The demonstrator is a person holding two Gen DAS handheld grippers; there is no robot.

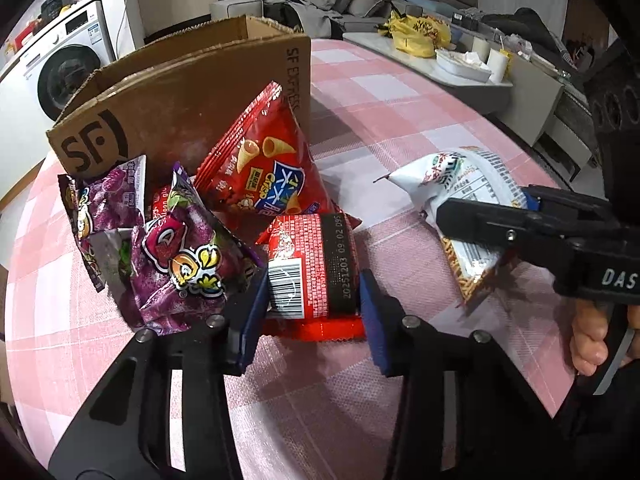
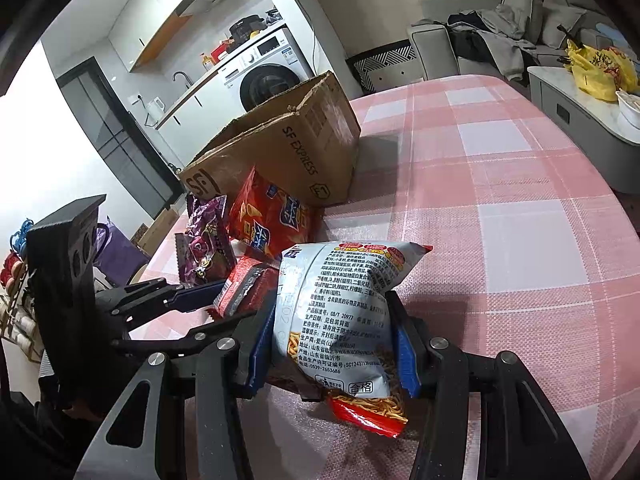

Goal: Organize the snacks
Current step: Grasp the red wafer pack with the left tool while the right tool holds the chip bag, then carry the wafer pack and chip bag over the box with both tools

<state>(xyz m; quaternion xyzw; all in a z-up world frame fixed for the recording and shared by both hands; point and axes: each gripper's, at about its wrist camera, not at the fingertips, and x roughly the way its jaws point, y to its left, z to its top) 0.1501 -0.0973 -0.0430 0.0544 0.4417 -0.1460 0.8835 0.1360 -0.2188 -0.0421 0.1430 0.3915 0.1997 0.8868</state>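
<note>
Left wrist view: low, close over pink checked table (image 1: 400, 128), facing brown cardboard box (image 1: 192, 96). Right wrist view: same height, from the right, facing box (image 2: 296, 148) too. Shared: box, table (image 2: 500, 184), snack pile.

On the table there is one cardboard box (image 1: 192, 92); two purple snack bags (image 1: 176, 260); one red cone-snack bag (image 1: 266, 160); one small red packet (image 1: 312, 264); one white noodle-snack bag (image 2: 340, 312); in total five snack packs are visible.

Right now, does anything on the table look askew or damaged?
The cardboard box has ragged, torn top edges. The snack bags lie in a loose heap against it, the red cone-snack bag propped at a tilt. Nothing spilled.
</note>
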